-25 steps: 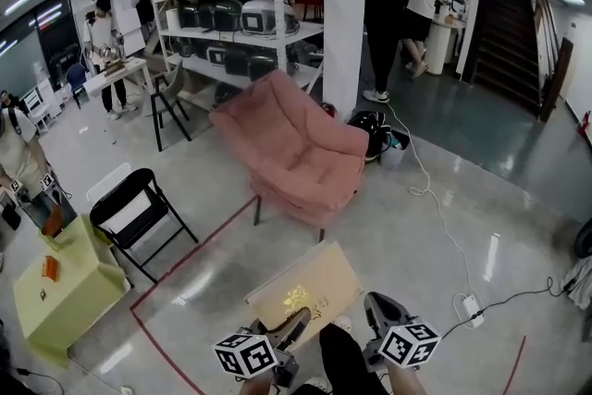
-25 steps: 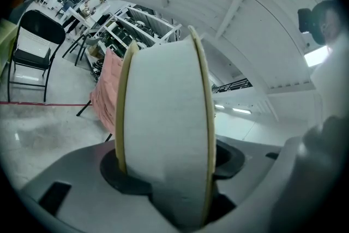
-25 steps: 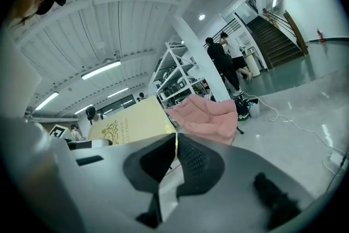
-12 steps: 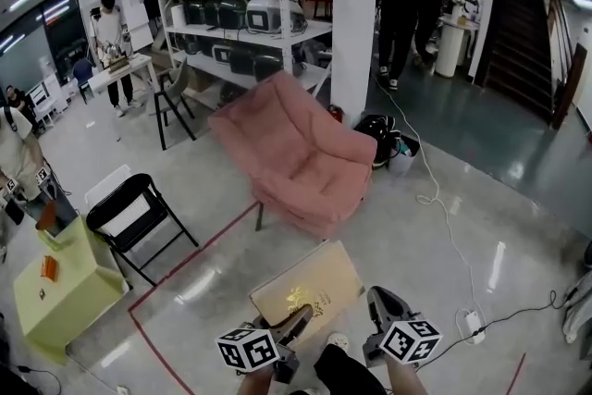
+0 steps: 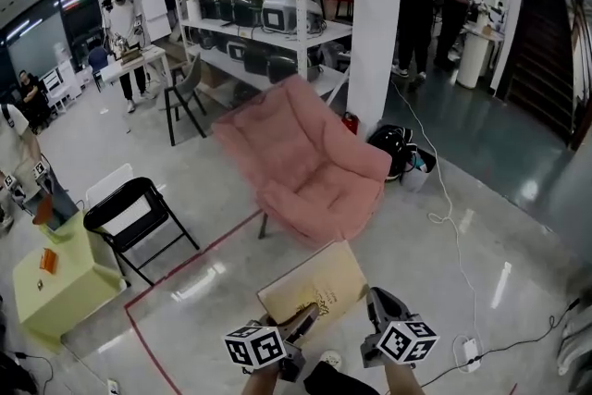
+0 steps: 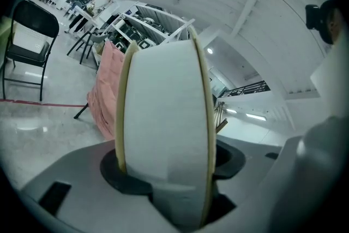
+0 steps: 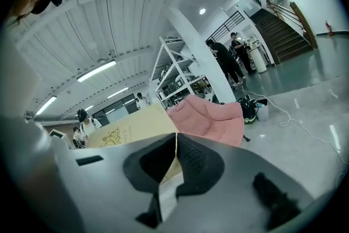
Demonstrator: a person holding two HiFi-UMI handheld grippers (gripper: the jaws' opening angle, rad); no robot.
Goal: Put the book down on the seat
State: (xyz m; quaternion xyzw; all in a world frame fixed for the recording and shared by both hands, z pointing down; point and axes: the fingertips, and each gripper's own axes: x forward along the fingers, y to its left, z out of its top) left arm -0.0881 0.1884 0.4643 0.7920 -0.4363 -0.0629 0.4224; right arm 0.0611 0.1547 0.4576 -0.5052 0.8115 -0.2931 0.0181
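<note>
A tan hardcover book [image 5: 313, 290] with gold print is held flat in front of me by both grippers. My left gripper [image 5: 301, 322] is shut on its near left edge; in the left gripper view the white page block [image 6: 163, 133] fills the gap between the jaws. My right gripper [image 5: 375, 307] is shut on the near right side, pinching the thin cover [image 7: 131, 131] between its pads. The pink padded chair [image 5: 310, 164] stands just beyond the book, its seat [image 5: 326, 201] bare. The chair also shows behind the book [image 6: 101, 93] and past the right jaws [image 7: 212, 117].
A black folding chair [image 5: 139, 216] and a yellow-green table [image 5: 60, 284] stand at the left. Red floor tape [image 5: 185, 265] runs toward the pink chair. A white pillar [image 5: 379, 23], shelving [image 5: 268, 5], a black bag [image 5: 393, 146] and a floor cable [image 5: 453, 227] lie behind. People stand far off.
Both grippers have carried the book forward, and the pink chair now stands closer and larger in the head view. The hold on the book looks unchanged.
</note>
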